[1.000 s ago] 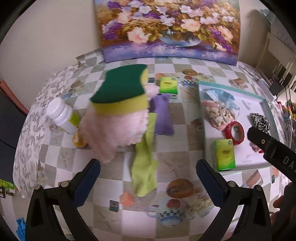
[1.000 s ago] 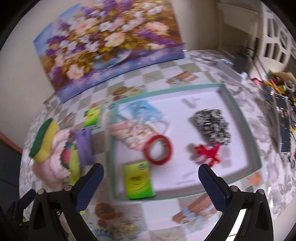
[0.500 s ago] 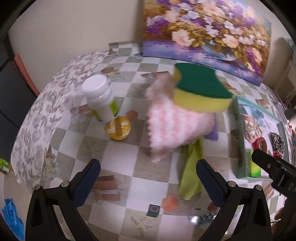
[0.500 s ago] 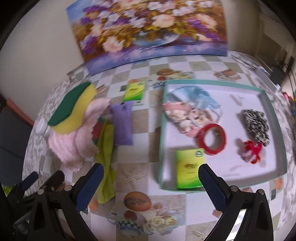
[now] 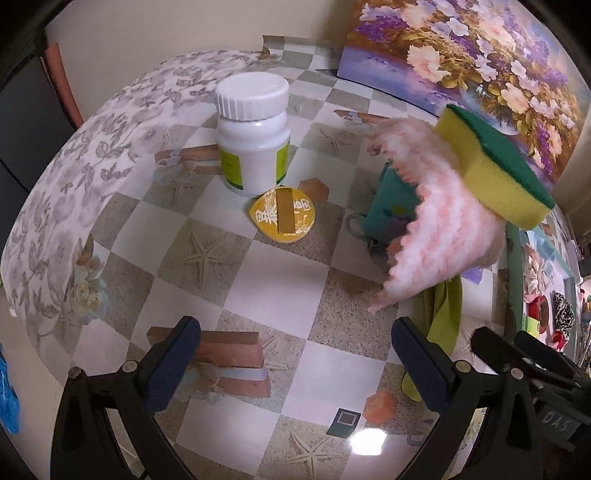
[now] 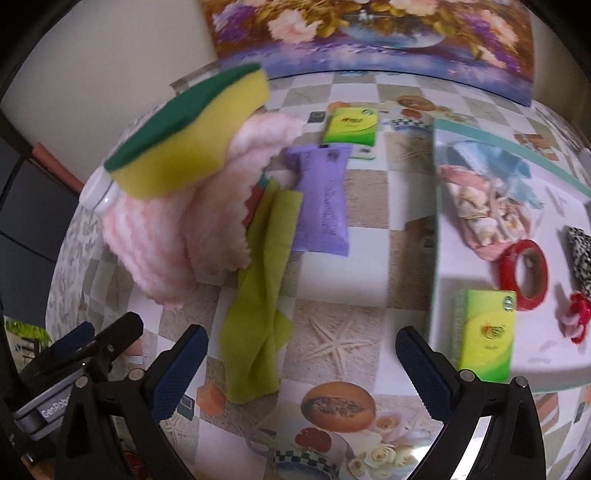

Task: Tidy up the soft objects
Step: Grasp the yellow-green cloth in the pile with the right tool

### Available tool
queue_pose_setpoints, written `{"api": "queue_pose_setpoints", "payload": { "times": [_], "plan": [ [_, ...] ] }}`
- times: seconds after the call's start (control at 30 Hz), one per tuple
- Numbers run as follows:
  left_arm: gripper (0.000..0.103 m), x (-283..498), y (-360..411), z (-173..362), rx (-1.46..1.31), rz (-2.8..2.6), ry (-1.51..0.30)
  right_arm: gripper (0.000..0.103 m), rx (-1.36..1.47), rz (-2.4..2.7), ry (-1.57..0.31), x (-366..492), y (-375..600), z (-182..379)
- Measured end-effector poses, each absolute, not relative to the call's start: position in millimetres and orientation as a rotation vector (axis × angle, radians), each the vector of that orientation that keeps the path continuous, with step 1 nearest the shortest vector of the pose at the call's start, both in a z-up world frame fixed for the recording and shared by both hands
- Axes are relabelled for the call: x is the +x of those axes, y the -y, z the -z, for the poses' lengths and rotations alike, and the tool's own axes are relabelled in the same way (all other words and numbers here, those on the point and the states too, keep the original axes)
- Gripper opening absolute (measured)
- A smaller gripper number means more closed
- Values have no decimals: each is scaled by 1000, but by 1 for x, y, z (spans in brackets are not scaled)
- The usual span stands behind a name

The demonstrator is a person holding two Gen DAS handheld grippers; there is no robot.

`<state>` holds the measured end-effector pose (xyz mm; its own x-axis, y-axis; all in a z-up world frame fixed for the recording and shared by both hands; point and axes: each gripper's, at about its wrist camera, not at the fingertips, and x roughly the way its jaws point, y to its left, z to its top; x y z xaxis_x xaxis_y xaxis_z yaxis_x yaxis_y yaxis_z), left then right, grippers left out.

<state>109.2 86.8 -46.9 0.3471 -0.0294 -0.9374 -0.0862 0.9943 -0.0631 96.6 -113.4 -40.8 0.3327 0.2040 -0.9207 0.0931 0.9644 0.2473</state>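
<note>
A yellow sponge with a green top [image 5: 495, 162] [image 6: 192, 129] sits on a fluffy pink cloth [image 5: 439, 229] [image 6: 184, 221], piled over other cloths. A lime-green cloth [image 6: 262, 280] [image 5: 439, 314] and a purple soft pack [image 6: 323, 199] lie beside it. My left gripper [image 5: 295, 362] is open and empty, over bare table left of the pile. My right gripper [image 6: 301, 369] is open and empty, above the lime cloth's near end. The teal tray [image 6: 436, 206] at right holds cloths, a red tape ring [image 6: 524, 273] and a green box [image 6: 484, 328].
A white pill bottle [image 5: 253, 129] and a yellow round lid [image 5: 282, 214] stand left of the pile. A second green box [image 6: 351, 125] lies behind the purple pack. A flower painting [image 6: 369, 33] leans on the wall. The table edge drops off at left.
Both grippers have swung left. The pile now sits at the right of the left wrist view, and the bottle and lid have come to its centre. Both stay open.
</note>
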Motion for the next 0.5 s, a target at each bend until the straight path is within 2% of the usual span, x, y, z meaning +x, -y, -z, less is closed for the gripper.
{"api": "queue_pose_setpoints", "payload": {
  "times": [0.3,0.5],
  "plan": [
    [102,113,-98,53,-154,-65,-1226,96,263,-93,-1228,106,107,49],
    [102,116,-101,63,-170,-81,-1251,85,199,-127,-1255,114,89,60]
  ]
}}
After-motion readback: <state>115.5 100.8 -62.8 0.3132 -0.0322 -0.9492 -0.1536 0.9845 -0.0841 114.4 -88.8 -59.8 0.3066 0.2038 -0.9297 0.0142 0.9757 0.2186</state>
